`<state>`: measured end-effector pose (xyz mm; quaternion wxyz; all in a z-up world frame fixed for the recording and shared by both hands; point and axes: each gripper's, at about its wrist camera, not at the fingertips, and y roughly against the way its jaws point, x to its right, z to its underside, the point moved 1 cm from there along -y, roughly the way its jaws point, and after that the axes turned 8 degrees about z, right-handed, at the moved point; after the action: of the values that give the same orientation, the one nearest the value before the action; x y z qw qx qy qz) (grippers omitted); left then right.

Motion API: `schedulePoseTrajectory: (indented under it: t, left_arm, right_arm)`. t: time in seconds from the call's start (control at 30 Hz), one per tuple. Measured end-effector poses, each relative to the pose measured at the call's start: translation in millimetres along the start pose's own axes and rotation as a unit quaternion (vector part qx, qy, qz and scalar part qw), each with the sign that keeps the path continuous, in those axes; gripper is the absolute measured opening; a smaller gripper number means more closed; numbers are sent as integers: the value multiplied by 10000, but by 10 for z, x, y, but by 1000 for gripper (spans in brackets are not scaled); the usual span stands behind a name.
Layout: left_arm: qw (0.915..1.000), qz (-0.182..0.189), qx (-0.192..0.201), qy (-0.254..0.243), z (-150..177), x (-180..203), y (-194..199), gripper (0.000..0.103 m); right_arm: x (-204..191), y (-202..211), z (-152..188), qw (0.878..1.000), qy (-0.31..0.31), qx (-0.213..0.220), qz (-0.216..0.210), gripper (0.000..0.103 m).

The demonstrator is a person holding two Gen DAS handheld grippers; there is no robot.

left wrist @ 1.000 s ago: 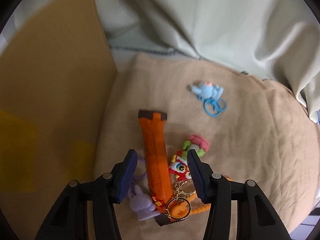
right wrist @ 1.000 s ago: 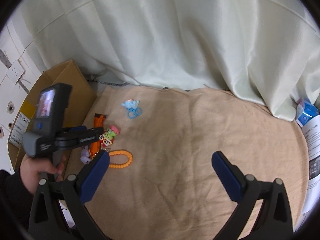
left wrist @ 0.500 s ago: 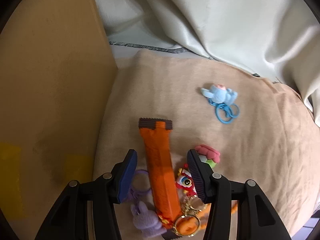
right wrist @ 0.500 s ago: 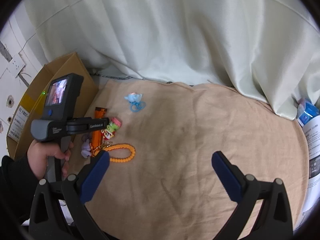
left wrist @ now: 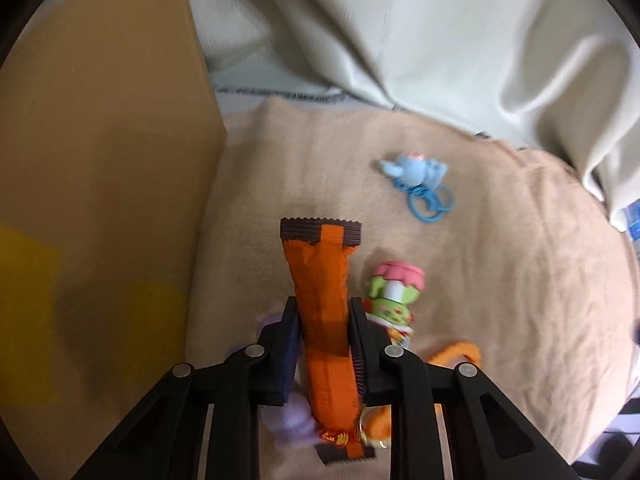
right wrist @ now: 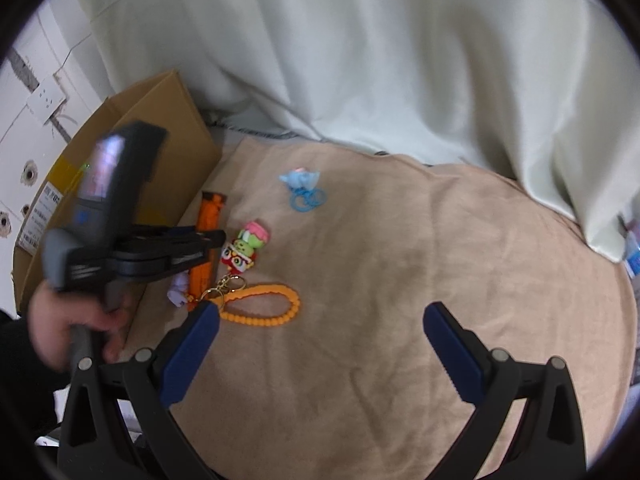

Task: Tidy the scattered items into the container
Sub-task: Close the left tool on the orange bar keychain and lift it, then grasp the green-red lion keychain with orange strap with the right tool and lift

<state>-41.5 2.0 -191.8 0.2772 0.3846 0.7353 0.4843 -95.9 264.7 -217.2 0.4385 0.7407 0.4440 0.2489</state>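
Beige blanket beside the cardboard box: left gripper clamps the orange packet; right gripper hangs spread wide.

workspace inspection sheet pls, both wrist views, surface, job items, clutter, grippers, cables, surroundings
surface: tan blanket, wrinkled, spread under everything.
job's things: orange snack packet between the left gripper's fingers; cardboard box at the blanket's left edge; blue keychain, green and pink toy keychain, orange bead loop and purple plush lie on the blanket.
clutter: blue and white pack at the right edge, partly hidden.
grippers: left gripper shut on the packet; right gripper open, holding nothing.
cables: nothing seen.
surroundings: pale curtain behind; white wall with a socket at left.
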Motion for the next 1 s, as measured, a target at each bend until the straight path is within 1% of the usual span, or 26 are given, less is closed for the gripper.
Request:
schedulePoseTrajectory:
  t: [0.23,0.37,0.47,0.53,0.57,0.63,0.7,0.8,0.87,0.9,0.93,0.97,1.0]
  left_arm:
    - [9994,113,328,-60,96,-15,577,23]
    - [9985,175,522,-59,133,15,853,23]
    - [9977,113,668,-79,109,-35,962,23]
    - [9974,212,689,10,106,-93,1021,23]
    - [9974,217,693,18,115,-130,1048,23]
    - [9974,201,699,23,119,-190,1101,23]
    - [9971,285,702,72,116,-245,1097,23]
    - [9970,316,707,36,109,-254,1120,23]
    - [9969,325,715,-6,116,-262,1156,23]
    - [9968,326,723,-2,119,-271,1165,23]
    - [9968,343,724,11,121,-278,1167,23]
    - [9967,378,712,26,126,-283,1163,23]
    - [9966,404,718,16,132,-291,1167,23]
  right_arm:
    - [-191,-342,-90,9986,446,-52,-263,100]
    - [-347,-525,-199,9970,551,-166,-526,97]
    - [-521,-636,-278,9956,689,-156,-618,93]
    - [-629,-723,-302,9947,829,-174,-586,86]
    - [-683,-767,-307,9939,885,-206,-619,85]
    - [-772,-839,-307,9923,1019,-225,-672,83]
    - [-851,-924,-300,9907,1181,-268,-623,83]
    - [-892,-1032,-302,9903,1194,-390,-601,81]
    - [-910,-1071,-285,9898,1205,-439,-624,68]
    - [-921,-1107,-269,9892,1240,-519,-591,51]
    - [-923,-1128,-255,9885,1256,-581,-613,41]
    - [-921,-1131,-241,9875,1242,-623,-747,41]
    - [-916,-1107,-223,9872,1253,-579,-794,41]
